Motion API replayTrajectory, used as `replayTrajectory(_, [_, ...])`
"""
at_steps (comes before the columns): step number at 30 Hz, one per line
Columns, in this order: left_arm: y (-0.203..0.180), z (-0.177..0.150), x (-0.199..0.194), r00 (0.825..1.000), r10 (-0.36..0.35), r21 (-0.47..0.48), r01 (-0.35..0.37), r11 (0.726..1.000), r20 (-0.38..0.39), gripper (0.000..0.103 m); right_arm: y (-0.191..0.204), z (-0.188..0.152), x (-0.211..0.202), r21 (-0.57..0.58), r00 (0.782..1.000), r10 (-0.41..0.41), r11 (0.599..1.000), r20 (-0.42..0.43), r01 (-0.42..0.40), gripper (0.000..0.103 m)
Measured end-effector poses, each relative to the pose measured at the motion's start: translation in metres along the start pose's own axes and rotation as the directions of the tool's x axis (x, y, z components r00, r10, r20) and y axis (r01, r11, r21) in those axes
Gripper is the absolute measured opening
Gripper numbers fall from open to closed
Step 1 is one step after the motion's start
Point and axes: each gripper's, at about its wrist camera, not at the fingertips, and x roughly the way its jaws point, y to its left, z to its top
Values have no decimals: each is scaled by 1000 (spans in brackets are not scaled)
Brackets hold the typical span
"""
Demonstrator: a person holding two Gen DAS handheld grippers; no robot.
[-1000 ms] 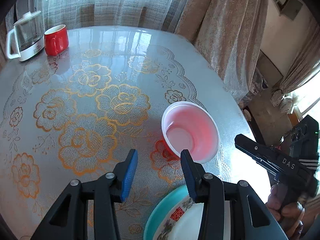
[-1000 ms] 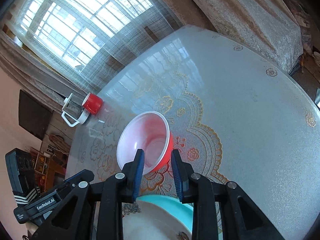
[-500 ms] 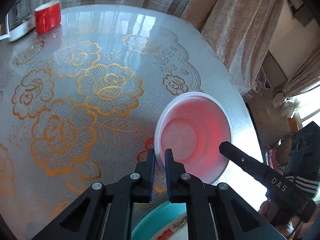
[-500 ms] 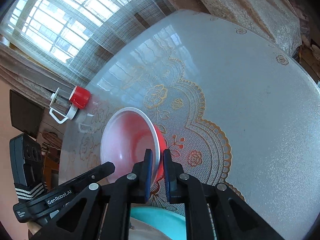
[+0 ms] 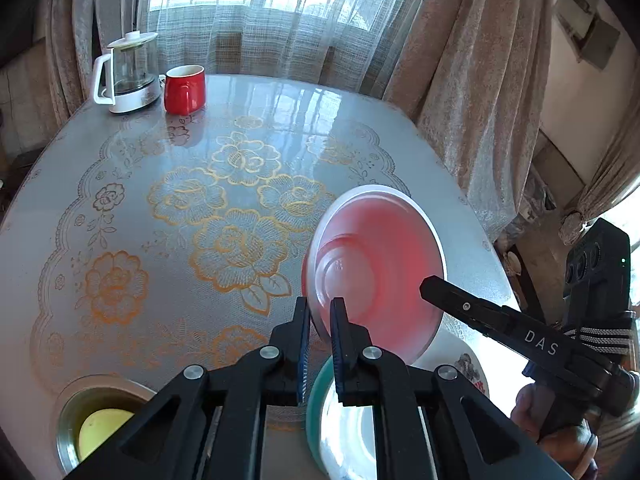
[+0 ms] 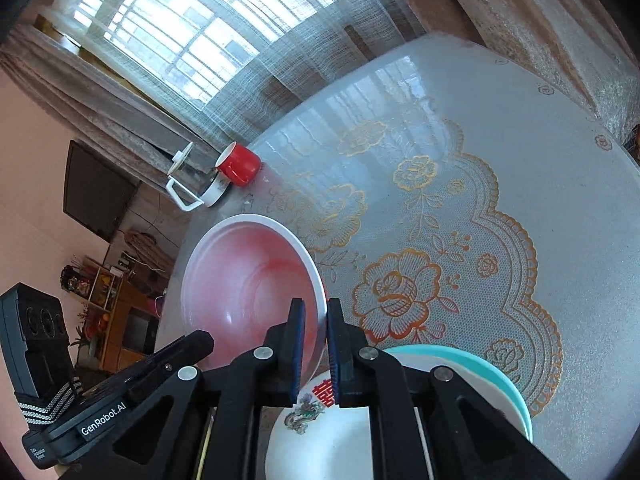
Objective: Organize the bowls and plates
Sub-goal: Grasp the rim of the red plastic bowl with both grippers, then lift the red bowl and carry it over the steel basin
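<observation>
A red bowl [image 5: 380, 264] with a pale pink inside hangs tilted above the table, pinched at its rim from two sides. My left gripper [image 5: 319, 320] is shut on its near-left rim, and my right gripper [image 6: 316, 330] is shut on the opposite rim of the red bowl [image 6: 248, 276]. Below it sits a white plate with a red character and dragon print [image 6: 320, 432] inside a teal bowl [image 6: 480, 364]. The same teal bowl [image 5: 316, 412] shows in the left wrist view under my fingers. The right gripper also appears at the right [image 5: 428, 284].
A red mug [image 5: 185, 89] and a glass kettle [image 5: 128, 72] stand at the far edge of the round table [image 5: 120, 184]. A metal bowl holding something yellow [image 5: 100, 428] sits at the near left. Curtains and a window lie behind. A person's hand [image 5: 560, 436] holds the right gripper.
Both grippers closed from open onto the red bowl's rim, then lifted it off the table and drew it back toward the teal bowl. The metal bowl came into view.
</observation>
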Motion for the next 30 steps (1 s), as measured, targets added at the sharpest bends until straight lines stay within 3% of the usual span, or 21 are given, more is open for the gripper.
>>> replayTrajectory(11, [45,-44,-32,999,40,-53,-39,998,19,10,38,-44,25,-39,995,62,997,-72,-65,12])
replayTrajectory(30, [51,-88,-67,998,21,-21,-20,1000,67,10,55,-87,14,-75,995,64,995,-75,-70,13])
